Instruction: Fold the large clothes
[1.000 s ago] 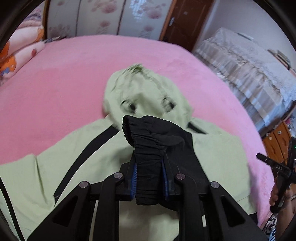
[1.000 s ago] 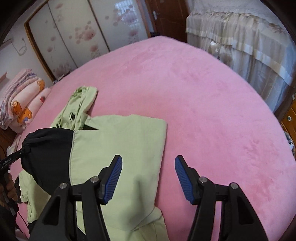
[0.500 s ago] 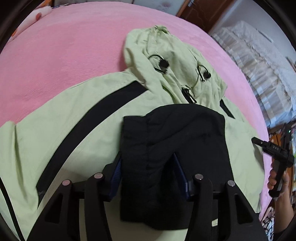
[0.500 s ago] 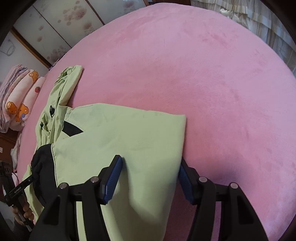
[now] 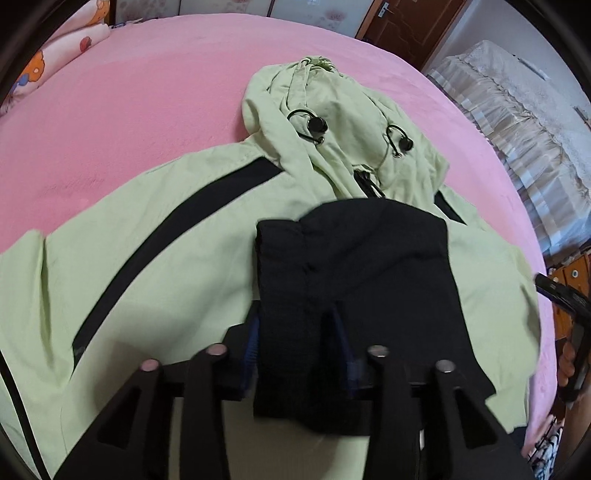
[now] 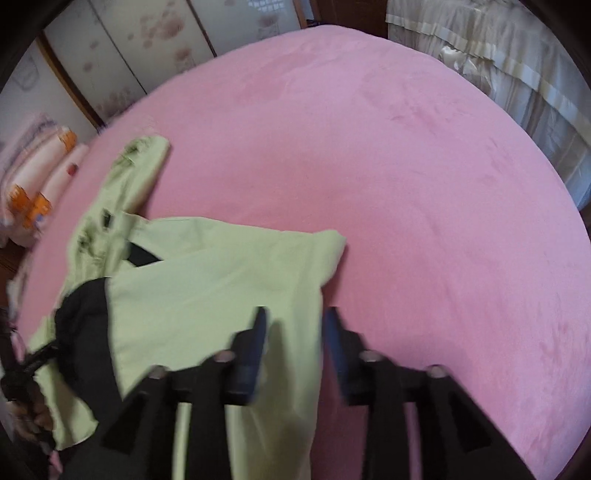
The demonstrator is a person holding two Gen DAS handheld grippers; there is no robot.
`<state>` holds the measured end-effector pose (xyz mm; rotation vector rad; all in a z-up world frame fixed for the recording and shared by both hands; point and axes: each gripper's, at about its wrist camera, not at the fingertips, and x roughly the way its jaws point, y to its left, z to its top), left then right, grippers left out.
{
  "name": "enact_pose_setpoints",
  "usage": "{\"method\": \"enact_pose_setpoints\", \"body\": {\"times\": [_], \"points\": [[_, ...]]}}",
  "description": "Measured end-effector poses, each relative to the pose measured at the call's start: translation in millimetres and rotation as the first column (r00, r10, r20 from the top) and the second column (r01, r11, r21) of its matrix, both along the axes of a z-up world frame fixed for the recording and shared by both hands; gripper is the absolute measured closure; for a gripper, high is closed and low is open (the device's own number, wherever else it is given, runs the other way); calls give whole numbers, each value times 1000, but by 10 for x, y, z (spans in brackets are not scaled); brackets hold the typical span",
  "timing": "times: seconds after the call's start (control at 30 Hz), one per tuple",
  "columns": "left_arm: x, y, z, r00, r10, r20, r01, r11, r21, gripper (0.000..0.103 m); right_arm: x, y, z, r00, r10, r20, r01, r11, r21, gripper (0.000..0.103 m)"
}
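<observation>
A light green hooded jacket (image 5: 177, 258) with black stripes lies front up on the pink bed (image 5: 129, 92), hood (image 5: 332, 107) at the far end. Its black sleeve end (image 5: 369, 266) is folded across the chest. My left gripper (image 5: 295, 317) sits low over that cuff with its jaws opening; the cuff lies flat between the blue pads. In the right wrist view my right gripper (image 6: 295, 317) straddles the jacket's (image 6: 221, 288) folded right edge, jaws opening, with green cloth between the pads. The black sleeve (image 6: 85, 332) shows at lower left.
Pink bedcover (image 6: 424, 184) stretches to the right of the jacket. Folded cartoon-print blankets (image 6: 40, 192) lie at the far left, before flowered wardrobe doors (image 6: 147, 44). A lace-covered bed (image 5: 517, 110), a brown door (image 5: 413, 26) and wooden drawers (image 5: 569, 273) stand to the right.
My left gripper sank and laid the black sleeve flat on the jacket's chest, its jaws widening. My right gripper moved over the jacket's right edge, and its pads now stand closer together.
</observation>
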<state>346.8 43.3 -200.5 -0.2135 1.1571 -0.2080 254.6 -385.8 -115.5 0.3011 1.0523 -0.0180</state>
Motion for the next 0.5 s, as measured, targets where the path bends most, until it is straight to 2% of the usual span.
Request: {"method": "enact_pose_setpoints", "body": {"times": [0.1,0.2,0.27,0.33,0.37,0.4,0.43,0.5], "points": [[-83,6,-39,1000,-2,-17,2,1000,-9,57,-427,75,76,999,44,3,-44,999,7,40],[-173,19,-84,1000,-3,-6,3,1000,-4,57,-745,163,-10,995,93,-26,-92,995,27,40],[-213,-6,-95,1000,2,-3,-2,1000,1,57,-845,241,-123,993,110,-38,-110,994,-1,40],[-268,-16,-87,1000,12,0,-12,1000,25,68,-823,291,-274,992,118,-51,-119,993,-8,41],[-272,-47,-80,1000,17,-5,-17,999,38,70,-782,306,-348,990,131,-57,-131,991,4,58],[-300,-39,-65,1000,22,-2,-22,999,36,73,-732,340,-414,986,144,-87,-143,990,10,96],[-325,-42,-35,999,32,-1,-32,999,28,75,-710,354,-409,987,126,-96,-129,991,-25,95],[-398,-93,19,999,34,13,-35,999,37,76,-725,338,-303,994,94,-49,-98,991,-93,96]]}}
